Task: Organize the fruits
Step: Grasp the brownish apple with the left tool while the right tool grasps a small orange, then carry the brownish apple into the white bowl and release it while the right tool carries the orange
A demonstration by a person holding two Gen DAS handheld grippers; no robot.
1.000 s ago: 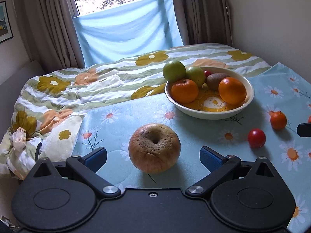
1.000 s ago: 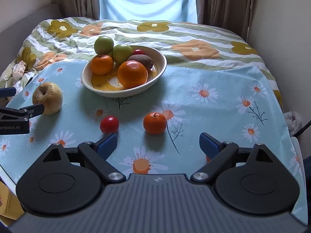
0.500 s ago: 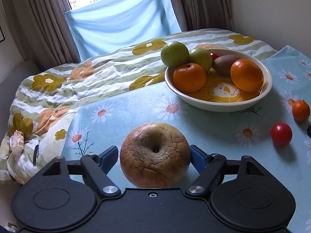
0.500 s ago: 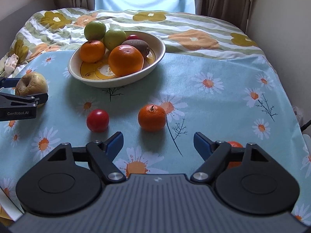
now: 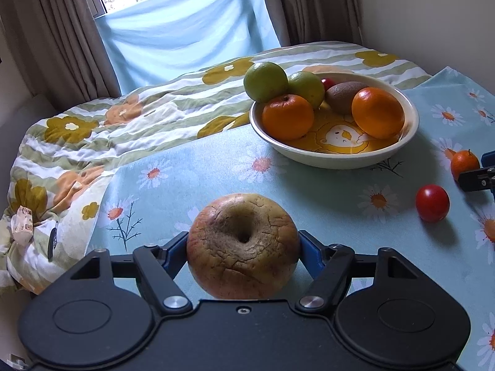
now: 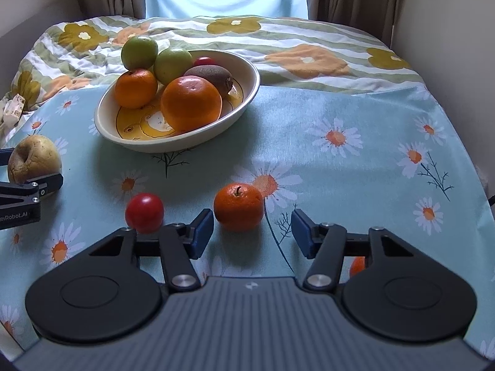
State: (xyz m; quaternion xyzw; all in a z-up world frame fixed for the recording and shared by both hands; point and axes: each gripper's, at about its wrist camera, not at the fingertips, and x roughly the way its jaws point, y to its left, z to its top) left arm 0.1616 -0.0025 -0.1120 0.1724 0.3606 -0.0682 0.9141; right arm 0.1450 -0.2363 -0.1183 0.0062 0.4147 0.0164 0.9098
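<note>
Wrinkled apple (image 5: 243, 244), brownish-yellow with a cracked skin and its stem hollow facing up, pinched between the blue pads (image 5: 309, 252) of the left gripper (image 5: 243, 247), on the near left side of the bowl (image 5: 411, 117) and well apart from it. Pressed on both flanks by the pads, one on each side. Hard to tell whether resting on the daisy-print cloth (image 5: 309, 185) or lifted just clear of it.

Right gripper (image 6: 252, 230) with jaws spread wide, holding nothing, low over the same cloth on the near side of the bowl. Just beyond its fingertips, toward the left pad, a small mandarin (image 6: 238, 207) with a short stem, lying free on the cloth. To the left of that, a red tomato (image 6: 144, 212), just beside the left finger of this gripper and apart from the mandarin. A scrap of another orange fruit (image 6: 358, 266) showing behind the right finger linkage, mostly hidden.

In the bowl, cream with a yellow cartoon print inside: two green apples (image 6: 139, 52) at the far left rim, an orange (image 6: 191, 103) at the near side, a smaller orange (image 6: 136, 88) on the left, a kiwi (image 6: 213, 75) toward the right, and a small red fruit (image 6: 203, 61) at the back.

Beyond the bowl, a striped floral quilt (image 6: 278, 37), then a pale blue sheet (image 5: 185, 31) hung between brown curtains (image 5: 46, 31).
</note>
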